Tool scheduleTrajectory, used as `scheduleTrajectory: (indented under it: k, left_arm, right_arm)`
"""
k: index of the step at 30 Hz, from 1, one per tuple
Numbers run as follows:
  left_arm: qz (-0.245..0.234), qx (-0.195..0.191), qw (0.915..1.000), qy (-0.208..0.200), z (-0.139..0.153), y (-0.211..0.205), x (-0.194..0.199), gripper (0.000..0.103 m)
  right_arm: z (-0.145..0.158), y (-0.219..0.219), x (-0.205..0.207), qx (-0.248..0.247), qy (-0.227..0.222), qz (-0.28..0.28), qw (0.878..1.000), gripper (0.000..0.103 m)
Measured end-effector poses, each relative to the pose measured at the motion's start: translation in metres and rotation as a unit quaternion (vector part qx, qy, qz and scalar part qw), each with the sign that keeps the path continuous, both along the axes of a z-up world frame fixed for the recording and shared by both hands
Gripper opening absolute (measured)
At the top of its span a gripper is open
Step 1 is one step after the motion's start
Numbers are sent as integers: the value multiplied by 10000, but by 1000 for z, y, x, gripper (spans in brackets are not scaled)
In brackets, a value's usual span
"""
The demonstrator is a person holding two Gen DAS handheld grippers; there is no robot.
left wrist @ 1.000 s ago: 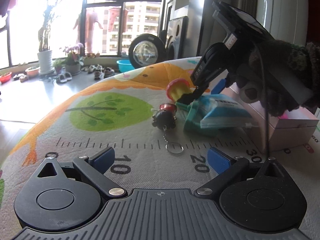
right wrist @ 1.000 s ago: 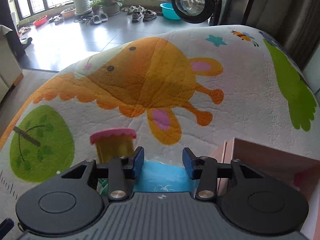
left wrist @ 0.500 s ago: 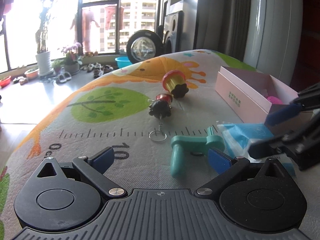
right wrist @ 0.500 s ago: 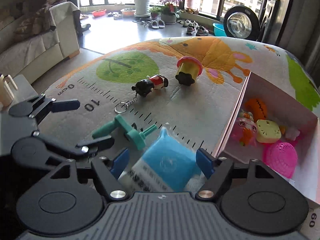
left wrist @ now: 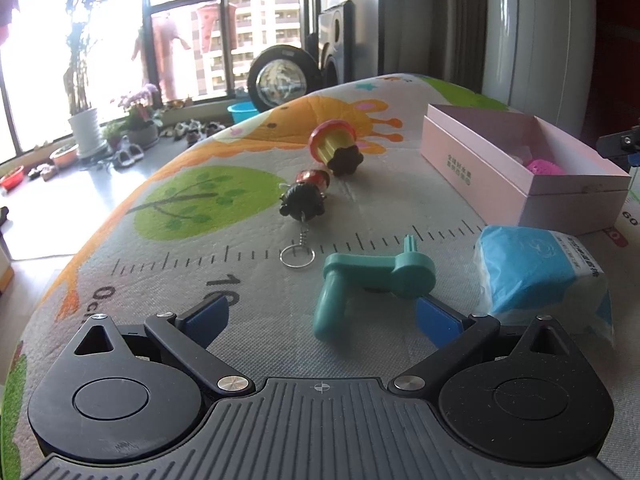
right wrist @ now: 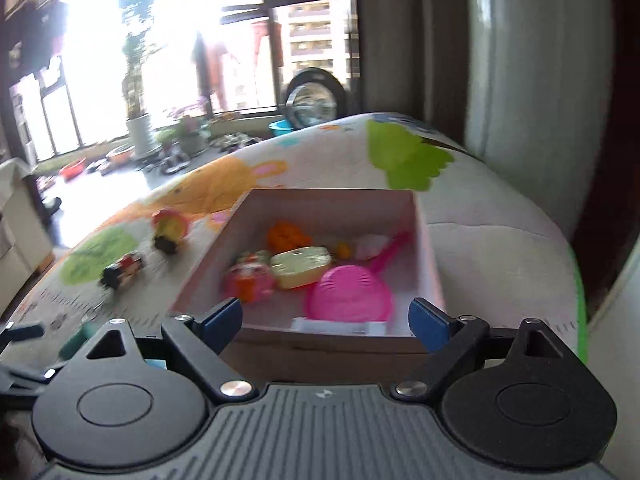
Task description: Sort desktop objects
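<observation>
From the left wrist view, the left claw stands wide open and empty just above the table, its pads straddling the near end of the teal handle. The blue tissue pack lies free just to the right, near the pink box; beyond are the keychain doll and the yellow toy with the red cap. A closing pinch on the bent teal piece could slip off its rounded end and nudge the pack or the key ring. From the right wrist view, blurred by motion, the right claw has just been opening and holds nothing; it hovers at the near wall of the pink box, where a pink scoop and other small toys lie. Swinging this fast, it could clip that wall and shift the box. A cartoon-printed mat covers the table; bright windows, potted plants and a washing machine stand behind.
</observation>
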State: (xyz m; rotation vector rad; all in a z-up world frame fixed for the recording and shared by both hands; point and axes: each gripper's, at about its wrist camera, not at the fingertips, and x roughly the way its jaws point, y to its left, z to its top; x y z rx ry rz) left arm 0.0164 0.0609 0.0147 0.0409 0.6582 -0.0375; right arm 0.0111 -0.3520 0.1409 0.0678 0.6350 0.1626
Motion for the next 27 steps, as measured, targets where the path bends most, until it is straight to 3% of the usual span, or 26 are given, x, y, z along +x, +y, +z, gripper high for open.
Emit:
scheduleTrajectory:
  k: [3, 6, 8, 12, 15, 17, 22, 24, 25, 27]
  left_arm:
    - [-83, -40, 10000, 39, 4, -2, 0, 102]
    - [-61, -50, 10000, 61, 8, 0, 0, 102]
    - [-13, -11, 10000, 82, 9, 2, 0, 102]
    - [70, 70, 9999, 140, 10, 4, 0, 102]
    - [125, 130, 9998, 128, 11, 5, -2, 102]
    - [191, 158, 9996, 139, 11, 7, -1, 102]
    - [231, 115, 9996, 149, 12, 5, 2, 102]
    - [166, 117, 9997, 136, 13, 2, 2, 102]
    - [133, 139, 9997, 128, 14, 0, 2, 102]
    - [75, 162, 9998, 121, 14, -1, 2, 102]
  right_arm:
    - [-19, -14, 22, 158, -13, -428, 9990, 92]
    - [-31, -13, 34, 538, 234, -243, 9980, 92]
    - [-32, -6, 31, 713, 209, -134, 9971, 101]
    - [-30, 8, 12, 1050, 235, 903, 9901, 102]
    - [-15, 31, -25, 362, -508, 1461, 9873, 102]
    - [-8, 54, -48, -155, -788, 2128, 9738, 102]
    - [-29, 115, -73, -1138, -766, 3112, 9404, 101]
    - [-40, 129, -68, -1435, -682, 3068, 9384, 91]
    - [-42, 131, -65, -1451, -572, 2995, 9413, 83]
    - [-41, 122, -53, -1250, -370, 2774, 9519, 80]
